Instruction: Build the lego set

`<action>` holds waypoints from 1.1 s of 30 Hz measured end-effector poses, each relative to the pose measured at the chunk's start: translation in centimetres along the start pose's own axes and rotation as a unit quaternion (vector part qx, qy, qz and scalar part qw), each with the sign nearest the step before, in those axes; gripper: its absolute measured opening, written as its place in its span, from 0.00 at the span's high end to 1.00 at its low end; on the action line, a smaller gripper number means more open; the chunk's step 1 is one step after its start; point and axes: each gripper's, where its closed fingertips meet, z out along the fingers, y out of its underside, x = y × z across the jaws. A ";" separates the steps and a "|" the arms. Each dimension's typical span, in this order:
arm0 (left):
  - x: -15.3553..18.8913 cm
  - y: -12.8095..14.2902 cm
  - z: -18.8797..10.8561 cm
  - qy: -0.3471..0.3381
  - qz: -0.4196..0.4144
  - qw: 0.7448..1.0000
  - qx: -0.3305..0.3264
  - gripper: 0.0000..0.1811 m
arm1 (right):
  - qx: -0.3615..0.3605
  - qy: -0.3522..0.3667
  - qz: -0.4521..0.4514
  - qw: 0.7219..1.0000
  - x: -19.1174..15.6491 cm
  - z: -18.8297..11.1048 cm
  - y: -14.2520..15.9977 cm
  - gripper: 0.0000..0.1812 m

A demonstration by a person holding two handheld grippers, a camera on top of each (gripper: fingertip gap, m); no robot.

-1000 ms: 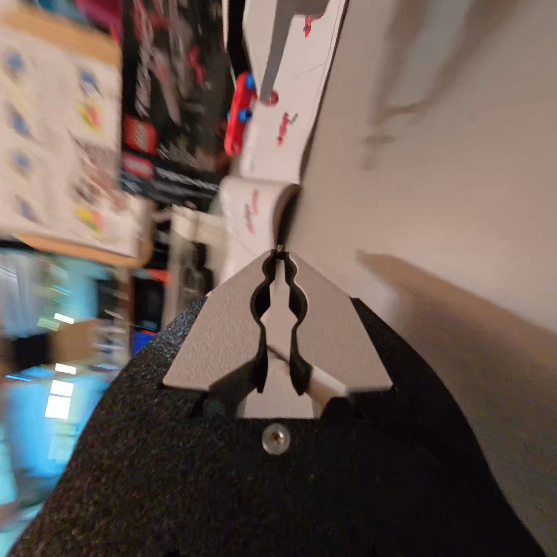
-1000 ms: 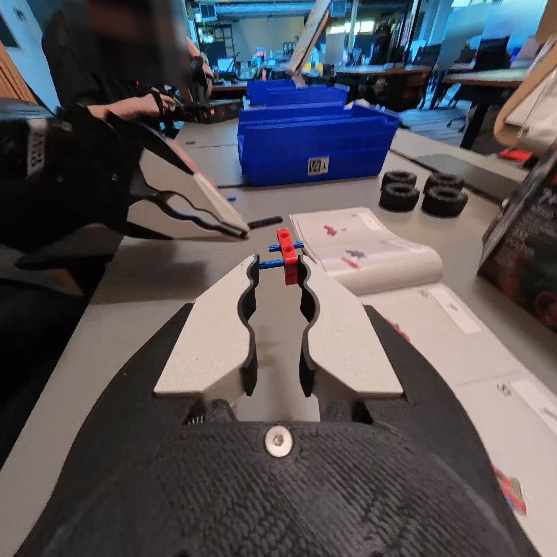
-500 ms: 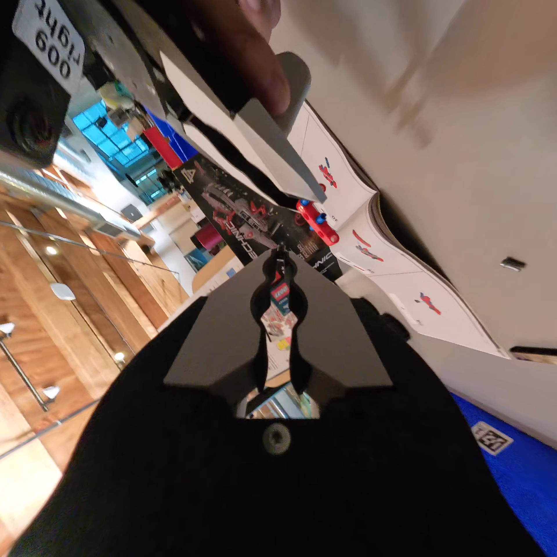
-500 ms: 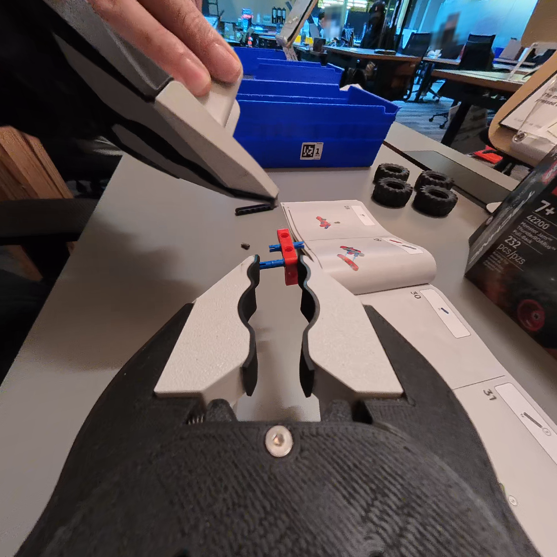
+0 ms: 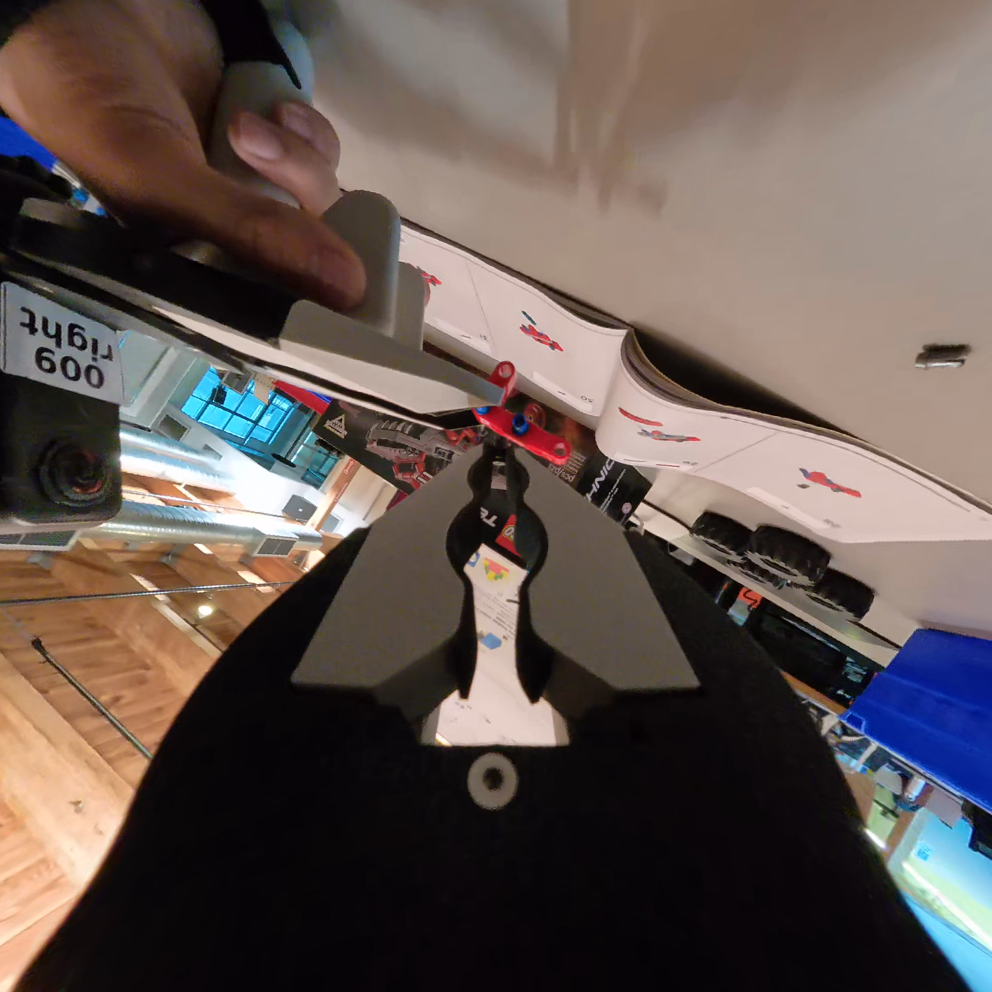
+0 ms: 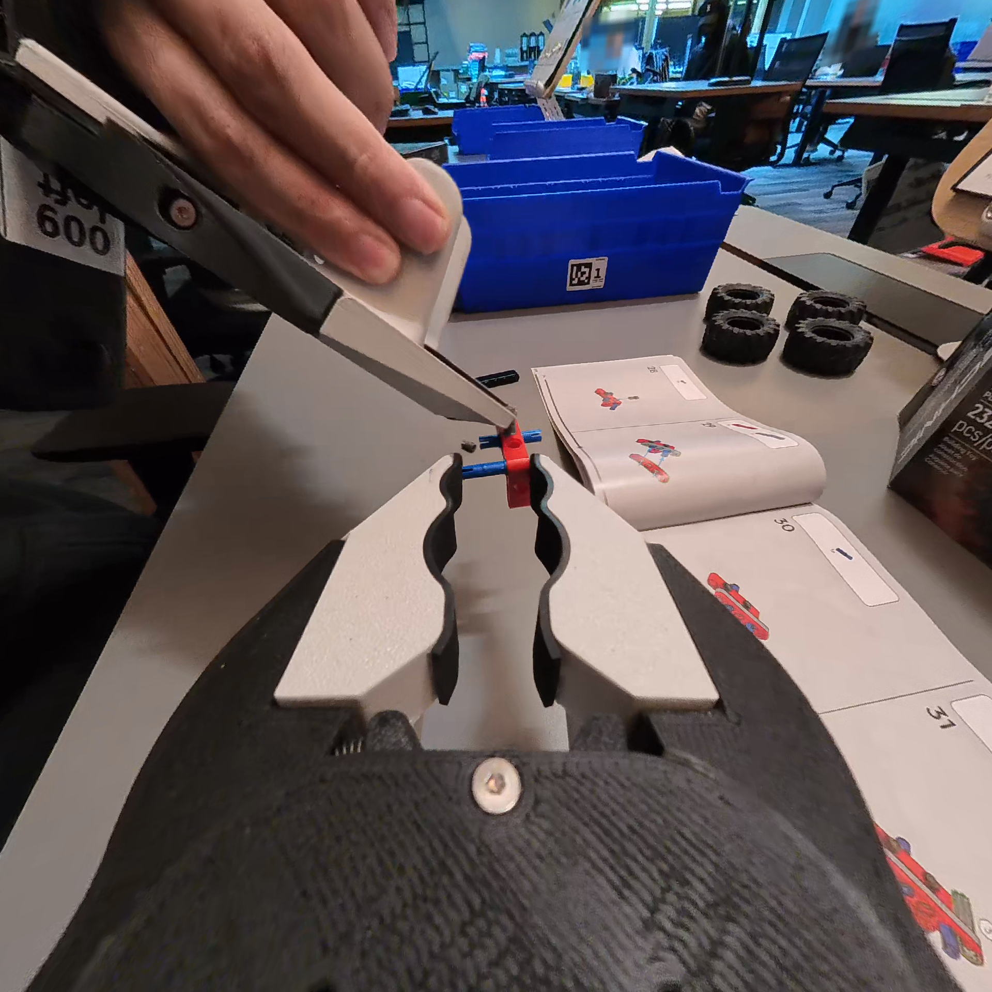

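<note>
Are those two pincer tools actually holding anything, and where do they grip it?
The right gripper clamps the red plastic beam by a blue pin and its flat side. The left gripper is shut, touching the beam's top end.

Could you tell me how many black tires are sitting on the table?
4, grouped on the table behind the open booklet, right of the blue bin: back left, back right, front left, front right. None looks hidden.

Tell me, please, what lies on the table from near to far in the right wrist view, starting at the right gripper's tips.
right gripper holding the red beam → small black piece → black pin → blue bin.
</note>
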 end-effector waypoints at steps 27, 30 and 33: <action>0.5 -1.7 1.1 0.019 -0.194 0.977 0.091 1.00 | -0.040 -0.015 0.020 0.999 -0.3 -0.1 1.3 0.88; 1.0 -2.4 1.4 0.012 -0.208 0.973 0.099 1.00 | -0.066 -0.020 0.023 0.997 -0.4 0.2 2.1 0.88; 1.5 -3.3 1.6 0.009 -0.177 0.979 0.104 1.00 | -0.103 -0.026 0.022 0.994 -0.6 0.4 3.2 0.88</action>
